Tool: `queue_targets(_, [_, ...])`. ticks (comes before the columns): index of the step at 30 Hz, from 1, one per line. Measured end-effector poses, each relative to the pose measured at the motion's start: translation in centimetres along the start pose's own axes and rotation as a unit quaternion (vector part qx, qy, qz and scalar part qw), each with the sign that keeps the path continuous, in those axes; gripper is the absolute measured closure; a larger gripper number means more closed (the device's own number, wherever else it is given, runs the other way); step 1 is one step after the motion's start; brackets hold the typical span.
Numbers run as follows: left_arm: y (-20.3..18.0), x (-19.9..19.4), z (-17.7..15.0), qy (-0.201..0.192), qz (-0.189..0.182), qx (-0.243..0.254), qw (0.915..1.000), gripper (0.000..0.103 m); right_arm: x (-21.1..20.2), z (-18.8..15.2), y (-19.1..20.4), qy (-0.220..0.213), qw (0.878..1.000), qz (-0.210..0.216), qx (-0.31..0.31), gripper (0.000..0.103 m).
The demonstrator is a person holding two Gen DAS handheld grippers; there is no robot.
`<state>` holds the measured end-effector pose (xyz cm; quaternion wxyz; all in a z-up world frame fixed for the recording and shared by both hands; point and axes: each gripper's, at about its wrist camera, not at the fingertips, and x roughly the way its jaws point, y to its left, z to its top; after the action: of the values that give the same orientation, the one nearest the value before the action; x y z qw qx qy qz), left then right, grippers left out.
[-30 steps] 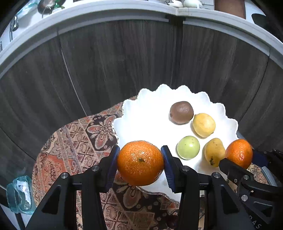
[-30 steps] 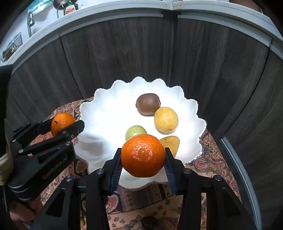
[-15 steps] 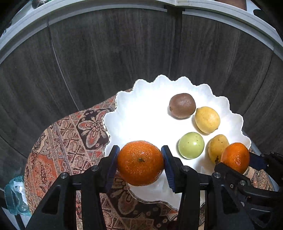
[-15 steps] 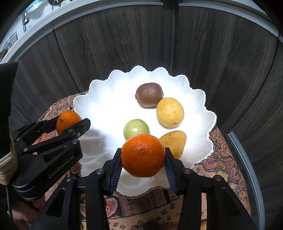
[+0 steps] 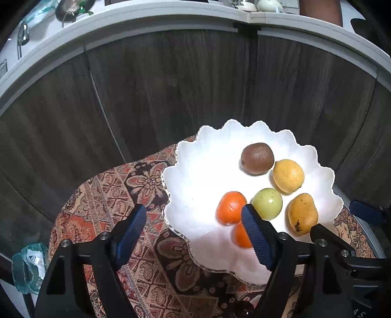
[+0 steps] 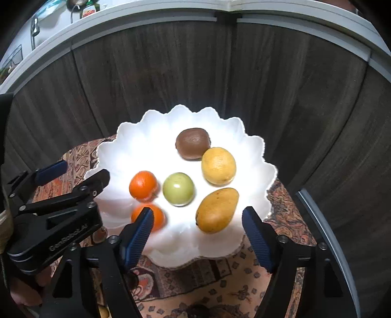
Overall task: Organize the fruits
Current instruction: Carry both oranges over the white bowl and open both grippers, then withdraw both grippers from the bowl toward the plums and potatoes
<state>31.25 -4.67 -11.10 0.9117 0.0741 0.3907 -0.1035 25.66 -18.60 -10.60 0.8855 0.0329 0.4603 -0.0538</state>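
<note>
A white scalloped bowl [image 5: 185, 171] [image 6: 254, 151] holds a kiwi [image 5: 257, 158] [image 6: 193, 143], a lemon [image 5: 288, 175] [image 6: 218, 165], a green fruit [image 5: 267, 203] [image 6: 178, 187] and a mango [image 5: 302, 213] [image 6: 217, 210]. Two slightly blurred oranges lie in it at the front left: one [image 5: 231, 208] [image 6: 143, 186] in plain sight, the other [image 5: 240, 236] [image 6: 158, 216] partly behind a finger. My left gripper [image 5: 193, 220] [image 6: 80, 171] and right gripper [image 6: 196, 215] [image 5: 342, 220] hover over the near rim. Their jaws are opening and grip nothing.
The bowl rests on a patterned red-brown cloth [image 5: 117, 195] [image 6: 220, 281]. Dark wooden cabinet doors [image 5: 171, 85] rise close behind, with a pale counter edge [image 5: 146, 14] above. A clear plastic item [image 5: 27, 266] lies at the lower left. A person's hand [image 6: 24, 293] holds the left gripper.
Both grippers, each shut on an orange before, have opened wide. The two oranges have dropped into the bowl beside the green fruit.
</note>
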Motion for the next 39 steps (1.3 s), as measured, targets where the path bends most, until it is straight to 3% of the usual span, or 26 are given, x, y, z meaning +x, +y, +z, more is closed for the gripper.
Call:
queue_targets(8, [0.0, -3.2, -0.4, -0.015, 0.013, -0.005, 0.9998, 0.013, -2.1, -0.4, -0.7, -0.011, 1.0, -0.008, 0.009, 0.026])
queue_targets(22, [-1.8, -8.3, -2.2, -0.029, 0.017, 0.002, 0.9994, 0.013, -7.5, -2.0, -2.2, -0.043, 0.999, -0.014, 0.021, 0.026])
queue_targets(39, [-3.8, -12.1, -5.4, -0.036, 0.025, 0.02, 0.9988, 0.013, -10.2, -4.8, -4.2, -0.057, 0.998, -0.019, 0.029, 0.026])
